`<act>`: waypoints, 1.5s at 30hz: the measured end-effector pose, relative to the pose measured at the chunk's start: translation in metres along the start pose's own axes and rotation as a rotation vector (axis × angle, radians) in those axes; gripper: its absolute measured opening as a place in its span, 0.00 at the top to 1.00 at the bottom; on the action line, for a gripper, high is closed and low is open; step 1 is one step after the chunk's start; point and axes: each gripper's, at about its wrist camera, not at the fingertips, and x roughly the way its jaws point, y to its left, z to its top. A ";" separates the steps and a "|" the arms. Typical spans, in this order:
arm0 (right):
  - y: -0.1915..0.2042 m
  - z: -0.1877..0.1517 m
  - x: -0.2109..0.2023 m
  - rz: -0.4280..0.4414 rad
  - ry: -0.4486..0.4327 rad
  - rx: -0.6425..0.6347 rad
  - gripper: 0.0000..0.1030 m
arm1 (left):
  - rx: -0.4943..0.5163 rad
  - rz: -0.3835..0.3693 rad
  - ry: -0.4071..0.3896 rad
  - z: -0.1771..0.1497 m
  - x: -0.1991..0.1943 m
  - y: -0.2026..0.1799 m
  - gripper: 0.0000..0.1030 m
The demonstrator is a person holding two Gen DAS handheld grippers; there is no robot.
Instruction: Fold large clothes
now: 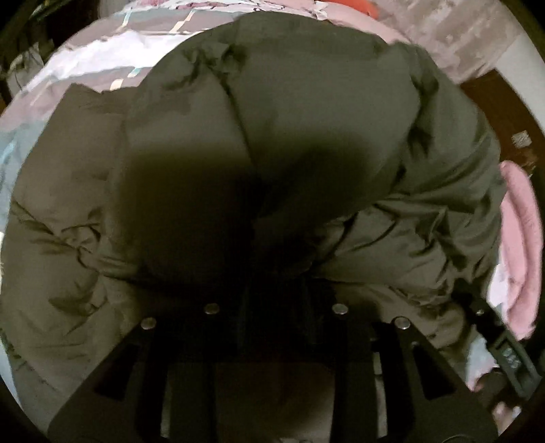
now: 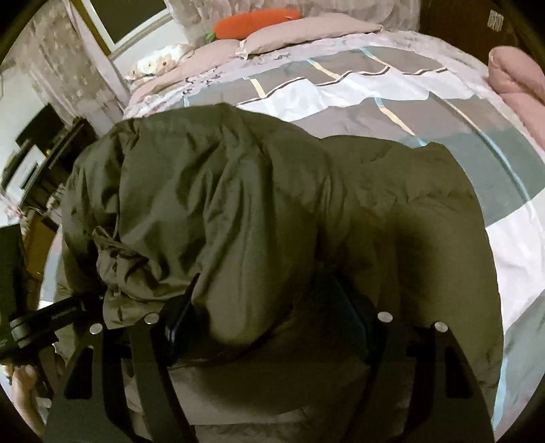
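A large olive-green puffy jacket (image 1: 289,112) lies bunched on the bed and fills the left wrist view. My left gripper (image 1: 276,293) is shut on a dark fold of the jacket at its near edge. In the right wrist view the same jacket (image 2: 221,191) is heaped up, and a thick fold sits between my right gripper's (image 2: 272,300) wide-apart fingers (image 2: 184,306). The jaws stand wide around the fabric without pinching it. The left gripper's body (image 2: 51,313) shows at the left edge of the right wrist view.
The bed has a grey, white and teal patterned sheet (image 2: 374,98). An orange carrot plush (image 2: 255,17) and pillows lie at the head. A pink blanket (image 2: 517,75) lies at the right; it also shows in the left wrist view (image 1: 521,245). Dark furniture (image 2: 51,143) stands to the left.
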 end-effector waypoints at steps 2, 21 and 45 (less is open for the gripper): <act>0.002 0.002 -0.009 0.002 -0.001 0.005 0.29 | 0.010 0.012 -0.030 -0.006 -0.016 -0.003 0.72; 0.026 -0.035 0.006 -0.124 0.052 -0.133 0.31 | 0.102 0.129 -0.031 -0.052 -0.020 -0.006 0.56; 0.028 -0.054 0.014 -0.118 0.205 -0.060 0.20 | -0.054 0.085 0.058 -0.084 -0.027 0.048 0.58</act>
